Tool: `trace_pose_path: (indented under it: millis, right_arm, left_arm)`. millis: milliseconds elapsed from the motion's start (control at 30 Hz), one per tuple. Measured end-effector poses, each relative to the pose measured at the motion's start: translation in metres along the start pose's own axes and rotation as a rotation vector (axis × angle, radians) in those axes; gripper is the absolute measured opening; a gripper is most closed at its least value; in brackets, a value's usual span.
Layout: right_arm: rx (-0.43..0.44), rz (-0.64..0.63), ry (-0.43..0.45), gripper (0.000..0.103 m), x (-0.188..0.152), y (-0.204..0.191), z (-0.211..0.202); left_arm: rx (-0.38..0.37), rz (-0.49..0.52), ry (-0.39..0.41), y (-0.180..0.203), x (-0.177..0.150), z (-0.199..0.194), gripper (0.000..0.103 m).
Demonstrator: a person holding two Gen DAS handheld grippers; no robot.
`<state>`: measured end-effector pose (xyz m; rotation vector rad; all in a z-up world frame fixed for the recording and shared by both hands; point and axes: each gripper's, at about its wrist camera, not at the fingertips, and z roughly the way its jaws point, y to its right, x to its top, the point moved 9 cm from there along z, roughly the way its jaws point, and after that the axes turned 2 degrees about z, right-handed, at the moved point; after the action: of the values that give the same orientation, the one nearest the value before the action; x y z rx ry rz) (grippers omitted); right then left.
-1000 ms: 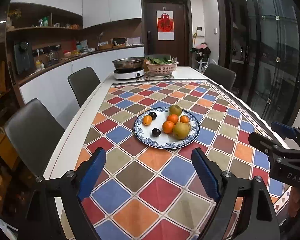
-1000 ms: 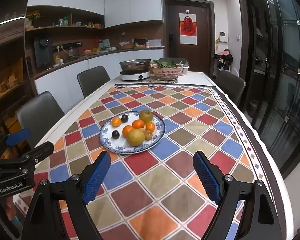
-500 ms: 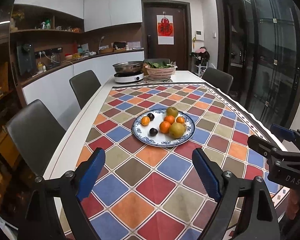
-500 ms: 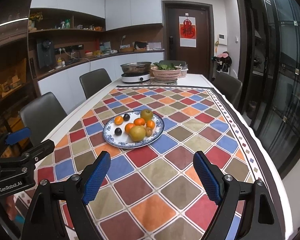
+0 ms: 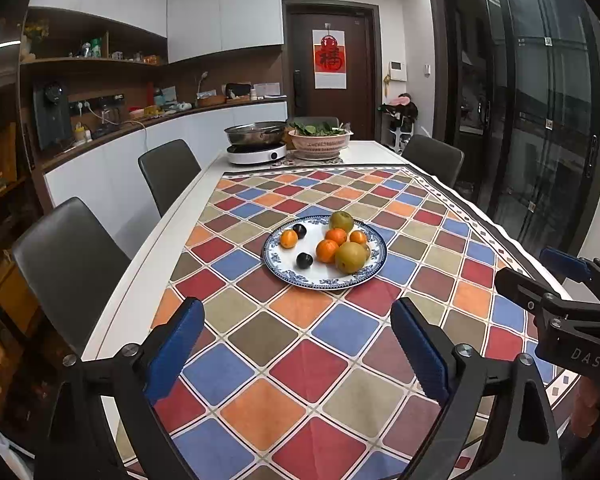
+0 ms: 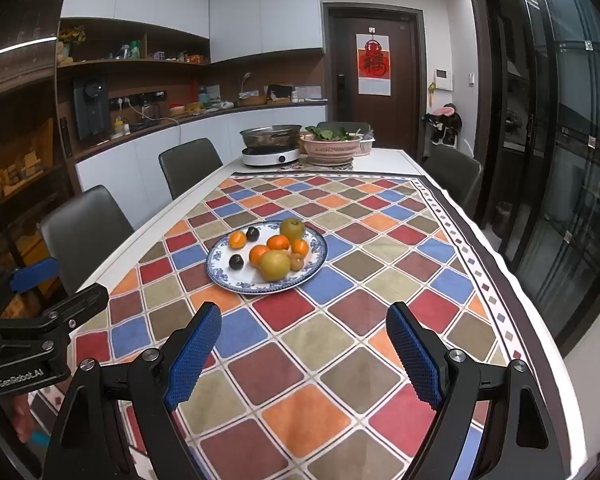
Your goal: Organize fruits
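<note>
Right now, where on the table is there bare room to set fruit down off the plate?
Free: the checked tablecloth between the blue-rimmed china plate and both open grippers, and the stretch to the plate's right toward the dark cloth border. Crowded: the far end, with white induction cooker and pink basket of greens.

Both wrist views look forward and down along the table [image 5: 148,280] — side by side, sharing the fruit plate [image 5: 296,276] ahead.
</note>
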<state>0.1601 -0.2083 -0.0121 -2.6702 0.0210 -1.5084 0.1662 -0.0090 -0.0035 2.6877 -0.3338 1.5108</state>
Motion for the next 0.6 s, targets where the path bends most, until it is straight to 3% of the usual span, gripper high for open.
trace_pose_path:
  millis: [67,600]
  right_arm:
    - [0.000,-0.001,0.001,0.085,0.0001,-0.0001,-0.0001]
    - [-0.007,0.000,0.005,0.085,0.0006,0.0005,-0.0048]
  left_arm:
    - [0.008,-0.001,0.001,-0.0007,-0.0008,-0.0016,0.102]
    - [0.036,0.000,0.020,-0.0021,0.0036,-0.0089,0.103]
